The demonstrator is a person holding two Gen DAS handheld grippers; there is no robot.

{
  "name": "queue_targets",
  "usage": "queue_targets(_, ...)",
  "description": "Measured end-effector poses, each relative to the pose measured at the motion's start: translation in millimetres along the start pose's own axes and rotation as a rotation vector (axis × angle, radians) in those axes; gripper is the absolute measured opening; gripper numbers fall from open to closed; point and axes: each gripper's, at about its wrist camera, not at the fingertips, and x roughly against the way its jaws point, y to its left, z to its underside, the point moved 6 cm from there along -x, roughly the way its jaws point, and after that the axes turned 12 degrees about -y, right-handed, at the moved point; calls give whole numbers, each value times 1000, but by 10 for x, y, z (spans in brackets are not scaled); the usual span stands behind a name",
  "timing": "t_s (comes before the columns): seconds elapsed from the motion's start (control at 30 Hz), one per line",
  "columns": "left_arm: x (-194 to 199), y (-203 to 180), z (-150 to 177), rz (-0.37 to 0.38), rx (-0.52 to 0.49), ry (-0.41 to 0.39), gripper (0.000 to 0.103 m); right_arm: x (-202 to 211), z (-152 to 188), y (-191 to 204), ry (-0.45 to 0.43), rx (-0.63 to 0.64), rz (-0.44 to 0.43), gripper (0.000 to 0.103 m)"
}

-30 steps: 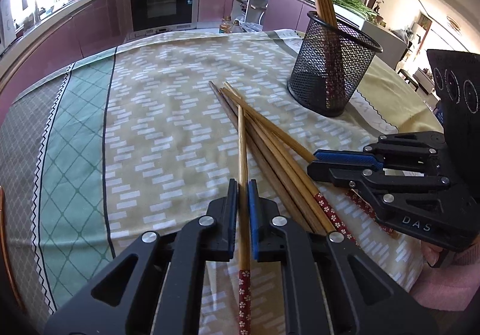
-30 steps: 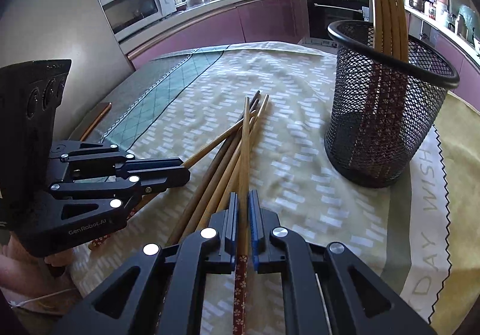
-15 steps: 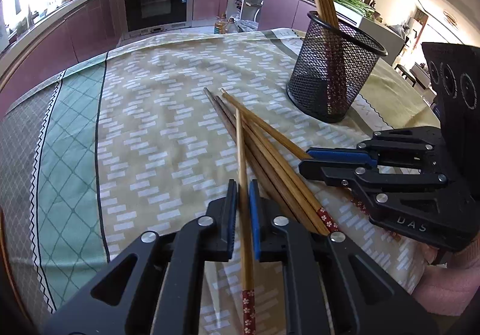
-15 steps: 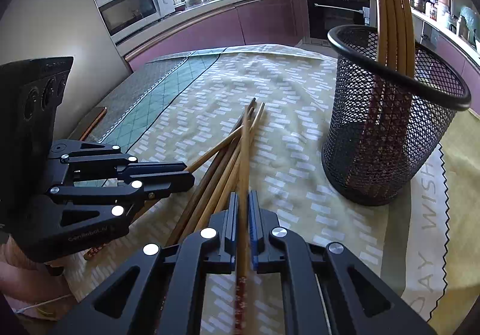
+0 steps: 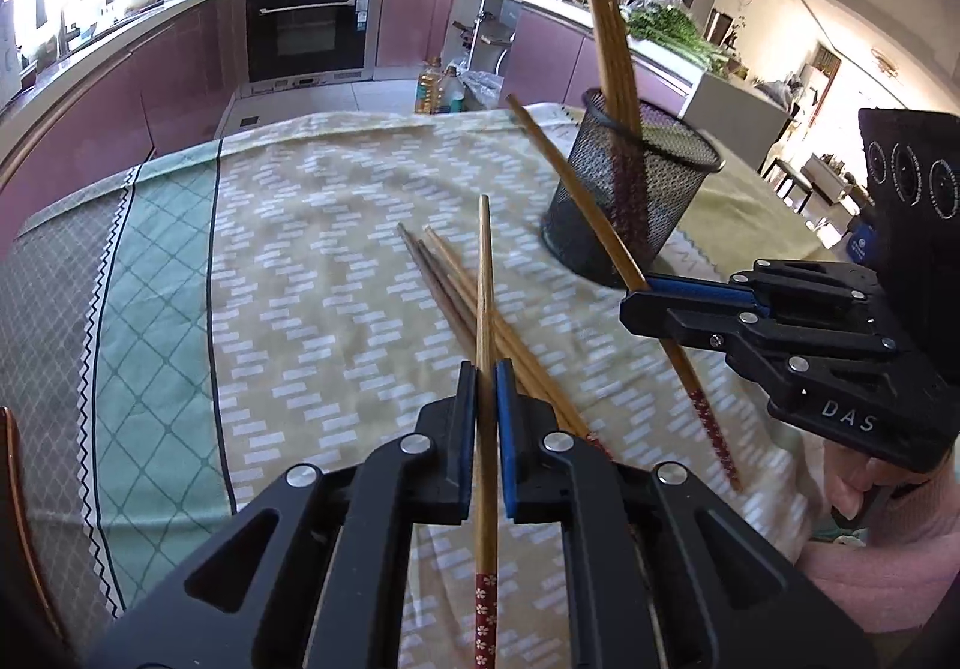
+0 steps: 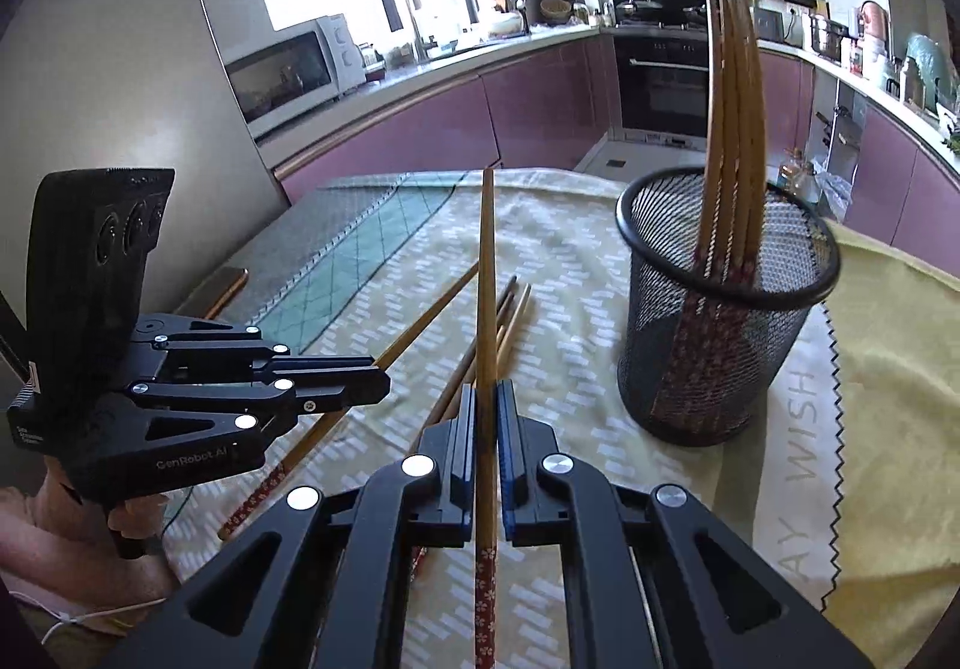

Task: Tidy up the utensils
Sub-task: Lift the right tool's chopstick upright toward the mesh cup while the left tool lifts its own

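My left gripper (image 5: 486, 387) is shut on a wooden chopstick (image 5: 483, 297) with a red flowered end, lifted off the cloth. My right gripper (image 6: 487, 405) is shut on another chopstick (image 6: 487, 273), also raised; it shows in the left wrist view (image 5: 576, 189) slanting in front of the holder. Several chopsticks (image 5: 456, 297) still lie in a bundle on the tablecloth between the grippers. A black mesh holder (image 6: 726, 321) stands to the right with several chopsticks (image 6: 735, 93) upright in it. The holder also shows in the left wrist view (image 5: 636, 189).
The table carries a yellow patterned cloth (image 5: 312, 261) with a green band on the left. A kitchen counter with oven (image 5: 312, 27) runs behind. A microwave (image 6: 288, 69) sits on the counter at left. A phone-like object (image 6: 216, 288) lies near the table's left edge.
Both grippers have risen from the table, each lifting its chopstick out of the bundle. The view has pulled back and up from the cloth.
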Motion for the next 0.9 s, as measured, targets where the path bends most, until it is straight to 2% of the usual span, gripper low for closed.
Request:
queue_targets(0.37, 329, -166, -243, 109, 26, -72, 7, 260, -168, -115, -90, -25, 16, 6)
queue_targets(0.9, 592, -213, -489, 184, 52, -139, 7, 412, -284, -249, -162, -42, 29, 6)
